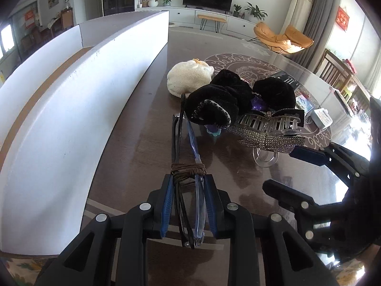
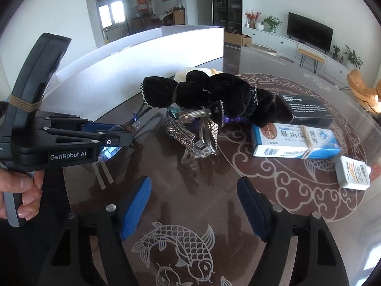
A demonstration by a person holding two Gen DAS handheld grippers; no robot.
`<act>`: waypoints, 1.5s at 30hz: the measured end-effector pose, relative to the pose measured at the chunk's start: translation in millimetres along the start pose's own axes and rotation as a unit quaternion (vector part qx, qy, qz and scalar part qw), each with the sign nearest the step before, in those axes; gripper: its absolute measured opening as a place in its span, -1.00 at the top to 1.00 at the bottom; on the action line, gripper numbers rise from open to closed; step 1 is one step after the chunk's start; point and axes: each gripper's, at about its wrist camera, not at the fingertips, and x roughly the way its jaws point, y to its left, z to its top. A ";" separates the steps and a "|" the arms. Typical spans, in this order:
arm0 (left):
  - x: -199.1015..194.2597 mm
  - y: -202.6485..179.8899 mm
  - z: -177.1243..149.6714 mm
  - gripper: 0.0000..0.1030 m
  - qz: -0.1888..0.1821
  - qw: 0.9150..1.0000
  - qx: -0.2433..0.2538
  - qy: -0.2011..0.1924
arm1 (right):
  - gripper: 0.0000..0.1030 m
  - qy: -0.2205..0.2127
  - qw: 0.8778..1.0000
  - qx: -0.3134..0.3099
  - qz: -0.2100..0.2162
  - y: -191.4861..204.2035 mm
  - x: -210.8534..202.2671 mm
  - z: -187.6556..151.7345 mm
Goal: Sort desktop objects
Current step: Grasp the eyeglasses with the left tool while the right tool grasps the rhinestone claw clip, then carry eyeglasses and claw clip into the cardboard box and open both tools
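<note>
My left gripper [image 1: 188, 181] is shut on folded glasses [image 1: 189, 205] bound with a brown band, held low over the dark glass table [image 1: 142, 124]. In the right wrist view the left gripper [image 2: 128, 134] comes in from the left with the glasses [image 2: 112, 151]. My right gripper [image 2: 194, 188] is open and empty above the table, in front of the pile. The pile holds a black velvet scrunchie [image 1: 214, 102] [image 2: 214, 93], a rhinestone hair claw [image 1: 266, 131] [image 2: 195, 131] and a cream knitted ball [image 1: 188, 78].
A long white open box [image 1: 78, 90] [image 2: 142, 54] stands along the table's left side. To the right lie a black box [image 2: 304, 109], a blue-white medicine box [image 2: 295, 140] and a small white bottle [image 2: 352, 171]. Purple beads [image 2: 228, 119] lie under the scrunchie.
</note>
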 end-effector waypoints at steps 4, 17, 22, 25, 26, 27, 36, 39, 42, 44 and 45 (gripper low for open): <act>-12.4 4.3 -9.5 0.50 -0.021 1.000 -0.017 -0.002 | -0.28 0.004 1.000 0.027 -0.007 -6.3 36.4 31.2; -68.7 19.9 -22.9 0.50 -0.121 0.989 -0.065 -0.049 | 0.13 0.013 0.999 0.048 0.012 -27.4 -46.6 8.8; -112.0 52.5 4.8 0.50 -0.135 0.982 -0.091 -0.096 | 0.13 -0.014 0.999 0.041 0.015 -20.7 -77.9 33.6; -133.7 86.2 23.7 0.50 -0.109 0.981 -0.104 -0.122 | 0.13 -0.041 0.998 0.022 0.036 4.3 -79.9 70.1; -137.2 98.0 29.7 0.50 -0.096 0.981 -0.109 -0.127 | 0.13 -0.050 0.998 0.015 0.047 15.3 -77.0 84.4; -139.0 111.0 35.4 0.50 -0.085 0.981 -0.114 -0.129 | 0.13 -0.056 0.997 0.010 0.057 27.0 -71.5 99.1; -86.6 205.0 62.4 0.50 0.001 0.986 -0.158 -0.062 | 0.13 -0.025 0.989 -0.068 0.130 160.0 23.6 200.2; -64.6 214.1 64.0 0.41 0.025 0.987 -0.158 -0.027 | 0.11 0.030 0.990 -0.080 0.108 181.2 69.0 208.0; -51.2 221.5 60.0 -0.02 0.071 0.984 -0.162 -0.004 | -0.12 0.054 0.993 -0.064 0.089 182.8 94.5 205.8; -52.4 221.1 56.2 -0.41 0.080 0.984 -0.160 -0.015 | -0.41 0.038 0.994 -0.043 0.088 176.3 91.0 203.4; -55.4 221.7 54.4 -0.51 0.074 0.984 -0.160 -0.025 | -0.46 0.026 0.995 -0.031 0.094 170.0 85.5 201.0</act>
